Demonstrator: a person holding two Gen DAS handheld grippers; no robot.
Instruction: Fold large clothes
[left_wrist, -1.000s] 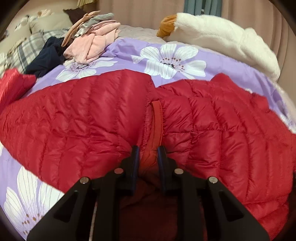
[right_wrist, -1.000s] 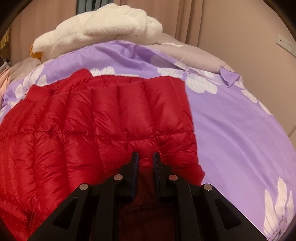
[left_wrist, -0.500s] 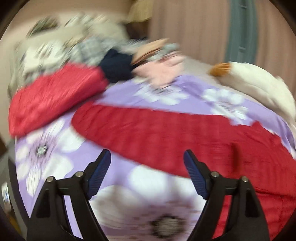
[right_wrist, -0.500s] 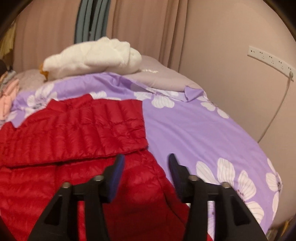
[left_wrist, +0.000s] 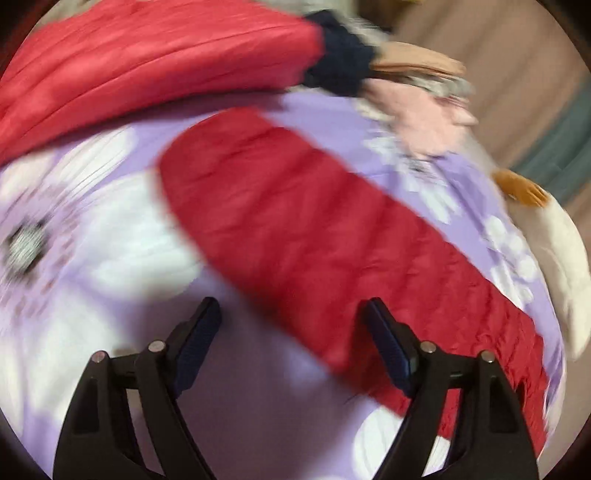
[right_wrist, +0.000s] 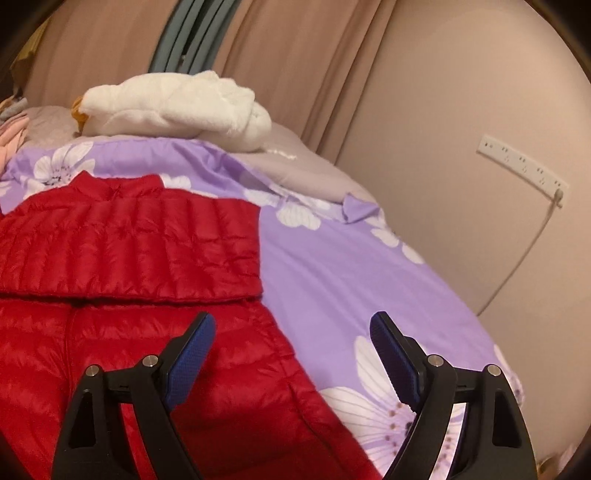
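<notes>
A red quilted puffer jacket (right_wrist: 129, 243) lies on the purple floral bedspread (right_wrist: 351, 273), its top part folded down over the lower part. My right gripper (right_wrist: 291, 328) hovers above the jacket's right edge; its jaws are opening with nothing between them. The left wrist view is blurred by motion. There the jacket's sleeve (left_wrist: 314, 229) stretches diagonally across the bedspread (left_wrist: 122, 236). My left gripper (left_wrist: 291, 321) hangs just short of the sleeve, jaws wide but closing, nothing between them.
A second red padded garment (left_wrist: 147, 62) lies at the far left, with a navy item (left_wrist: 340, 62) and a pink clothes pile (left_wrist: 424, 122) behind. A white plush toy (right_wrist: 177, 107) rests at the bed's far end. Curtains and a wall with a power strip (right_wrist: 521, 170) bound the right side.
Both grippers have let go of the jacket and opened. The left one swung quickly leftward to the sleeve. The right one pulled back and up, leaving the jacket's top folded over.
</notes>
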